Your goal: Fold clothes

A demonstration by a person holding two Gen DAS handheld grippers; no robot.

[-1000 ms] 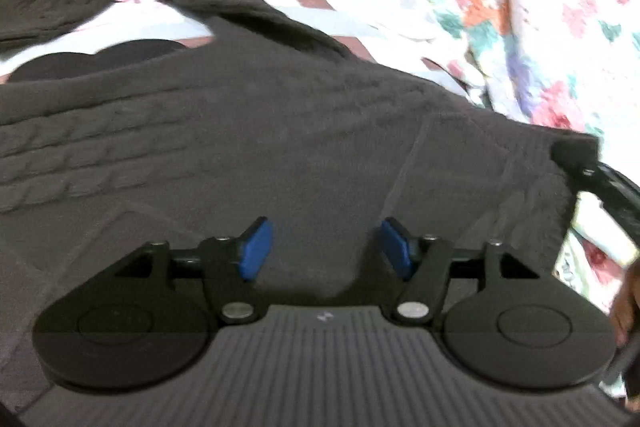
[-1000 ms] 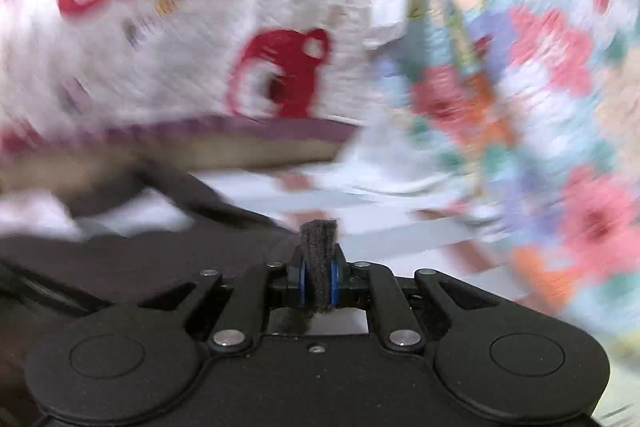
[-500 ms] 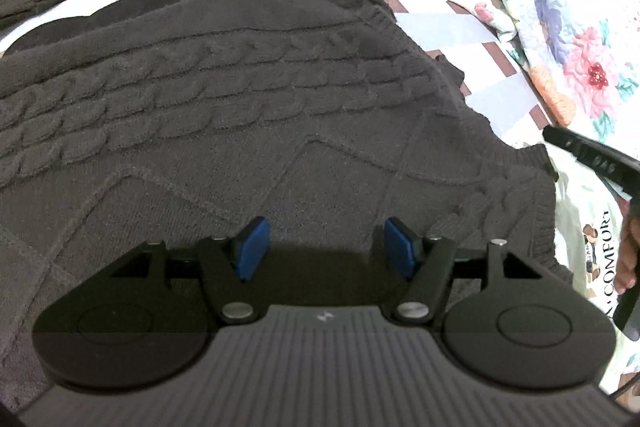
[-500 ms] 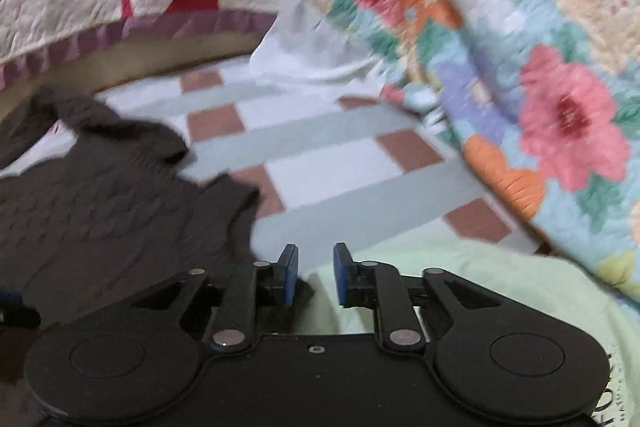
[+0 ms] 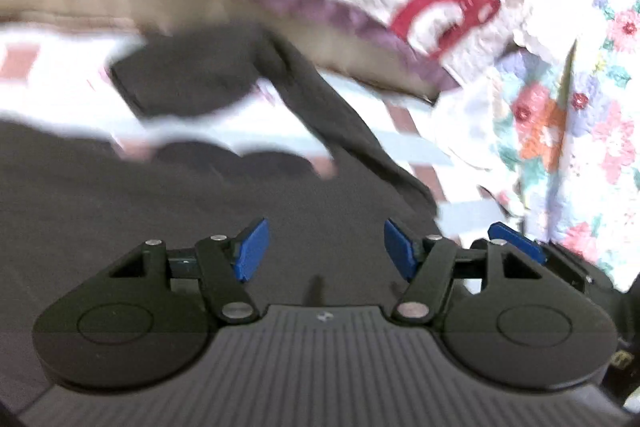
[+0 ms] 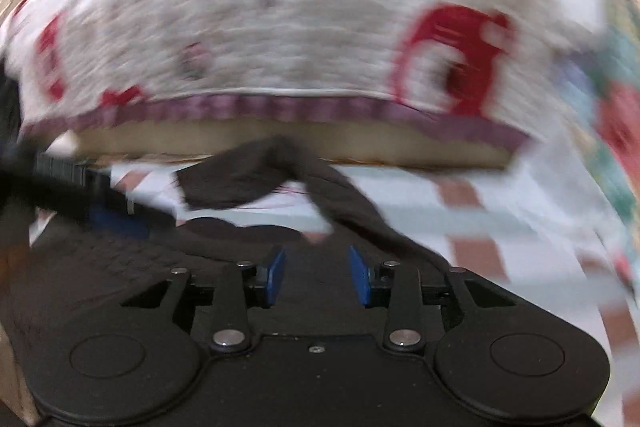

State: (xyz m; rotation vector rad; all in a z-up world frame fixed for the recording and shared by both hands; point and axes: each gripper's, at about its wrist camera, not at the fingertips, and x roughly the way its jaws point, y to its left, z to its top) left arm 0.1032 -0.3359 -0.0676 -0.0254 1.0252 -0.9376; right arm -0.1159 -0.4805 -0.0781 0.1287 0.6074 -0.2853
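Both my grippers stand open and empty: the left gripper (image 5: 326,251) parted wide, the right gripper (image 6: 316,277) narrower, its jaws having just been opening. Below them the dark sweater (image 5: 160,211) lies on the checked bedsheet (image 5: 416,143), one sleeve (image 6: 256,179) trailing toward the bed's far edge under the bear quilt (image 6: 320,27). Grabbing now, blurred, I could bunch it. Open room lies rightward, before the floral quilt (image 5: 580,107).
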